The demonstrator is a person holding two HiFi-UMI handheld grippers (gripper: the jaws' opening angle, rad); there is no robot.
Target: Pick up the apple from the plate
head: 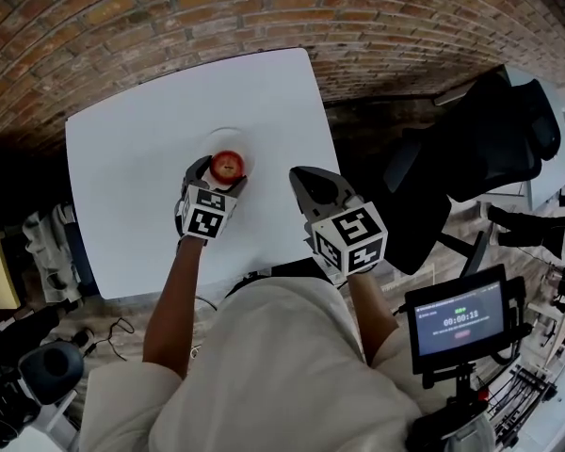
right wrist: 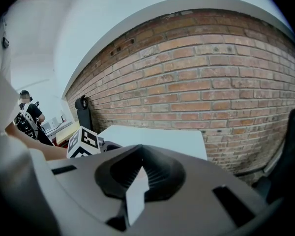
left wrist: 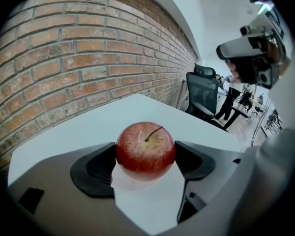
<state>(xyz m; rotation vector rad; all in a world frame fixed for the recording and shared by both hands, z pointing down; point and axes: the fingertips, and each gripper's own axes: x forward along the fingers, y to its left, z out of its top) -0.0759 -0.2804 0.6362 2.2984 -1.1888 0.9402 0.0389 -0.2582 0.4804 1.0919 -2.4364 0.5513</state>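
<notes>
Left gripper (head: 218, 175) over the middle of the white square table (head: 132, 196): its jaws are closed in on the round red apple (left wrist: 146, 150), with the dark ribbed pads (left wrist: 96, 168) touching its flanks on both sides at about the widest part. We judge slip to be the main risk. The skin is smooth and the body rounded, so each pad meets it on a small patch only, and a light squeeze or a tilted lift could let the fruit roll or squirt out forward onto the table. Too hard a squeeze would likely bruise it. The small white round plate (head: 228, 136) shows just behind and under the apple. We cannot tell whether the fruit rests on it or is barely clear, so a sideways pull could drag or knock the plate. As for the apple itself: red with fine pale speckling, a yellowish flush round the dimple at the top, a thin brown curved stem standing up, and a gloss highlight on the upper left. It looks firm and whole, with no cuts visible. Right gripper (head: 303, 179): its jaws are drawn together to a sliver with nothing between them. It hangs over the table's near right part, well apart from the apple, and would be a hazard only if it swung left.
</notes>
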